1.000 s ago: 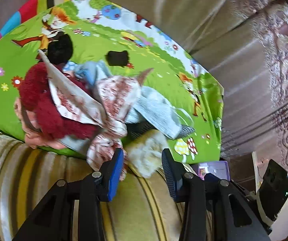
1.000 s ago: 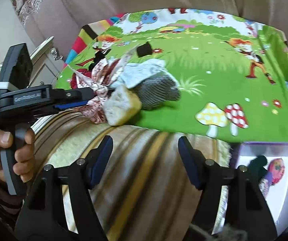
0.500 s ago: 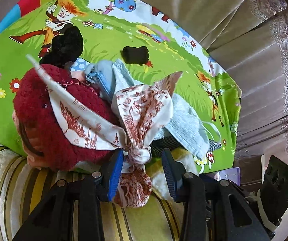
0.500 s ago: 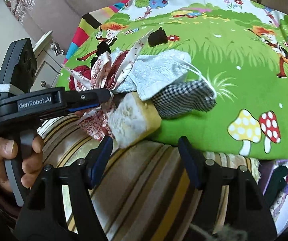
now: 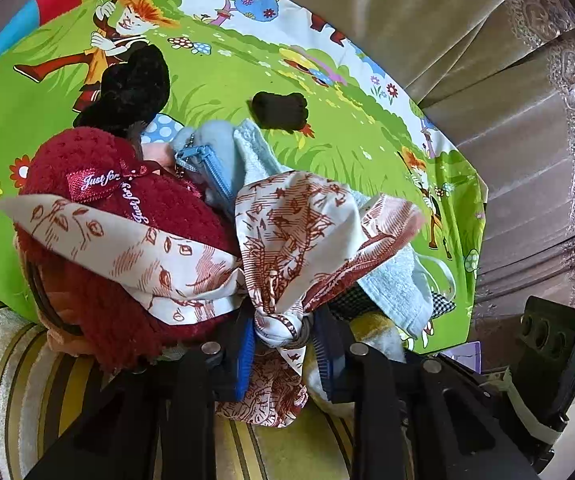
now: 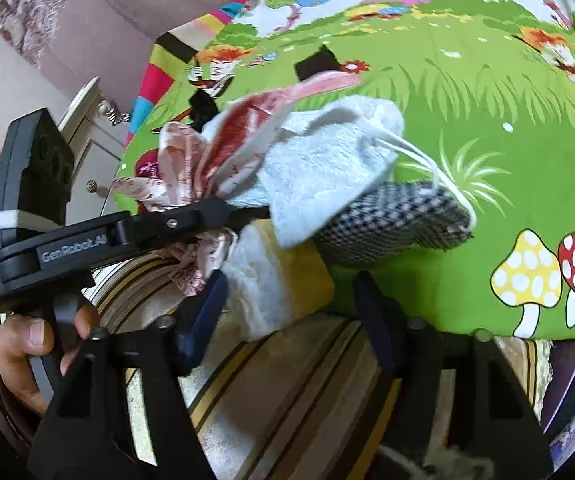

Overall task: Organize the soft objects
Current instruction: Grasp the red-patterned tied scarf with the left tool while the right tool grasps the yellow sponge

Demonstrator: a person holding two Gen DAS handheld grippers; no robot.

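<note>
A heap of soft things sits at the near edge of the green cartoon-printed play mat (image 5: 215,80), which lies over the striped plush cushion (image 6: 271,392). In the left wrist view: dark red knitted plush (image 5: 99,272) at left, red-and-white printed cloth (image 5: 287,240) draped across it toward centre, pale blue zip pouch (image 5: 211,160) behind the cloth, light blue towel (image 5: 399,284) at right. Black knitted item (image 5: 135,84) lies behind the plush; small black piece (image 5: 279,110) sits apart, farther back. In the right wrist view the towel overlies the black-and-white checked fabric (image 6: 391,220) (partly hidden) and the cream-and-yellow sponge-like block (image 6: 275,280) at the mat's edge.
</note>
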